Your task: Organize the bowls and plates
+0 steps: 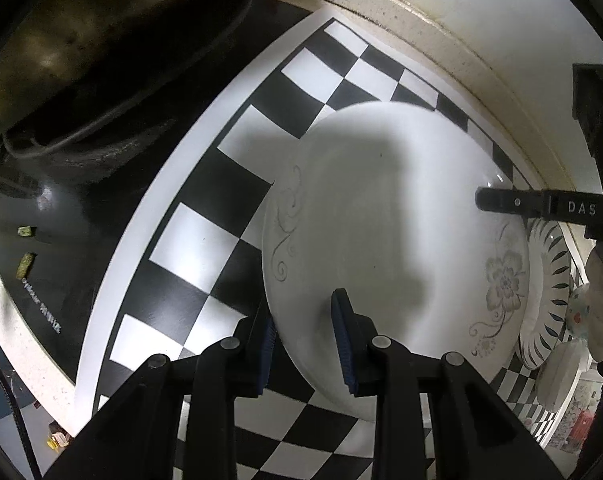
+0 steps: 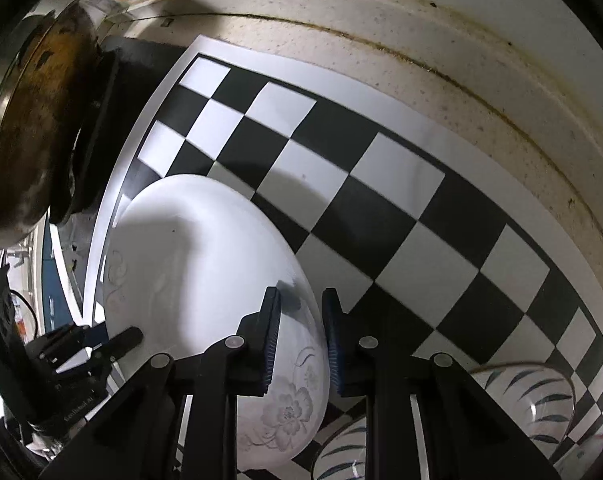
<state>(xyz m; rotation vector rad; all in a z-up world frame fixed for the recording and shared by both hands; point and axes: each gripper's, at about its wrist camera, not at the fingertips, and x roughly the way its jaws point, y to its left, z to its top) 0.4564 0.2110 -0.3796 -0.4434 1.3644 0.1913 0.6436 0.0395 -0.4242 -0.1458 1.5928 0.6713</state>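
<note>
A white plate with grey flower prints (image 1: 389, 240) is held above a black-and-white checkered mat (image 1: 205, 240). My left gripper (image 1: 305, 344) is shut on its near rim, one blue pad over it and one under. My right gripper (image 2: 301, 344) is shut on the opposite rim of the same plate (image 2: 205, 272); its finger (image 1: 501, 202) shows at the right of the left wrist view. A leaf-striped plate (image 1: 549, 300) lies beyond the flowered one. Two leaf-striped bowls (image 2: 533, 404) (image 2: 341, 456) sit on the mat (image 2: 381, 200) by my right gripper.
A black stove with a dark pan (image 2: 33, 132) stands at the mat's left edge; it also shows in the left wrist view (image 1: 101, 60). A speckled counter and stained backsplash (image 2: 461, 60) run behind the mat. More white dishes (image 1: 561, 376) sit at the right.
</note>
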